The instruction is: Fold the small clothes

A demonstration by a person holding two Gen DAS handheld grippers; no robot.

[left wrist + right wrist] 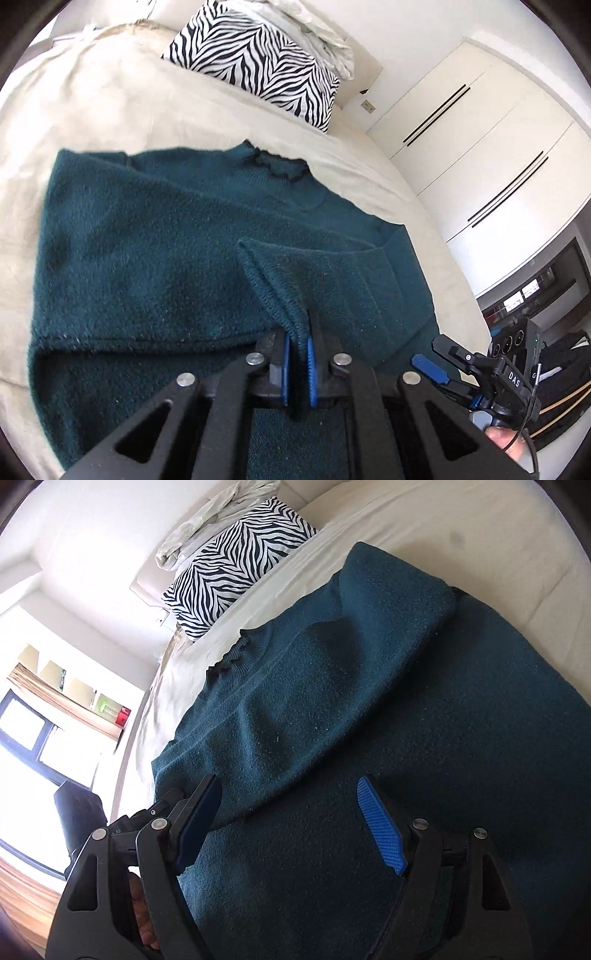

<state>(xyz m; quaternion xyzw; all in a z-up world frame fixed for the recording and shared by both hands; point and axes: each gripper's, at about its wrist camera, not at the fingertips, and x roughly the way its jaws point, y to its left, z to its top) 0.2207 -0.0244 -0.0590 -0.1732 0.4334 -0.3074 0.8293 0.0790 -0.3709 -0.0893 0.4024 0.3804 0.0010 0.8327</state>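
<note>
A dark teal knit sweater (147, 240) lies spread on a cream bed cover (92, 92), its frilled collar (280, 166) toward the pillow. My left gripper (298, 354) is shut on a raised ribbed fold of the sweater's edge, pinched between the blue pads. In the right wrist view the sweater (332, 701) fills the middle, with one part folded over at the top. My right gripper (290, 786) hovers over the sweater, open, with only flat knit beneath its blue pads. It also shows at the lower right of the left wrist view as the right gripper (461, 365).
A zebra-striped pillow (258, 62) (236, 565) lies at the head of the bed with crumpled white bedding (317, 33) behind it. White wardrobe doors (480, 147) stand past the bed's edge. A bright window (29, 738) and shelves are on the other side.
</note>
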